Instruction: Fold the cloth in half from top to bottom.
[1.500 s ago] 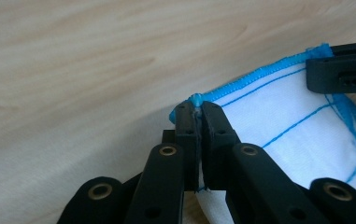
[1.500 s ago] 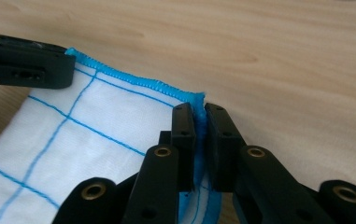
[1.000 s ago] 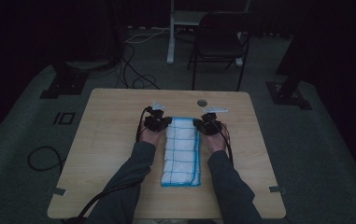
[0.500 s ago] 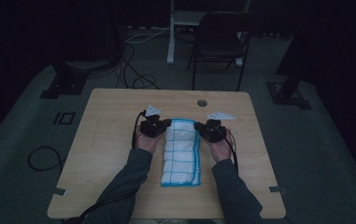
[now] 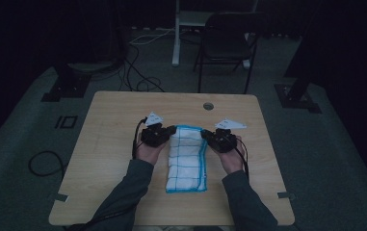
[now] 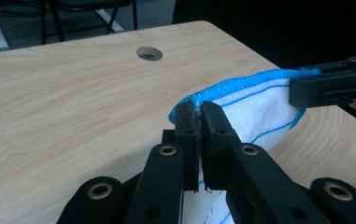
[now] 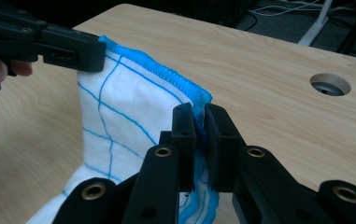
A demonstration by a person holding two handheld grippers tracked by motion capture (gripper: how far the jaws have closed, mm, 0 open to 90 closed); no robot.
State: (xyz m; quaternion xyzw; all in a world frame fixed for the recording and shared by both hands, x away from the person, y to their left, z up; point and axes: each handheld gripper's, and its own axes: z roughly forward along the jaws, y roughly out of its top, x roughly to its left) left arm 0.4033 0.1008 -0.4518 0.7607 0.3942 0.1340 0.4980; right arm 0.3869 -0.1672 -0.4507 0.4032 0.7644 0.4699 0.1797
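The table (image 5: 123, 144) is a pale wooden top with a round hole (image 5: 208, 106) near its far edge; a dark chair (image 5: 227, 43) stands behind it on the grey floor. On the table, between the person's forearms, lies the cloth (image 5: 187, 161), white with a blue grid and blue hem; its near end rests flat on the wood, while its far edge is raised off the table and stretched between the two grippers. The left gripper (image 6: 199, 114) is clenched on the cloth's far left corner, the hem pinched between its pads; the right gripper (image 7: 200, 114) is clamped likewise on the far right corner, with the fabric hanging down below it. I'd judge the step in hand to be a fold, far edge towards near edge; the next move calls for both grippers to travel together towards the person, level and evenly spaced so the hem stays taut, then to lay the far edge squarely on the near one before letting go; a lag on either side would skew the fold.
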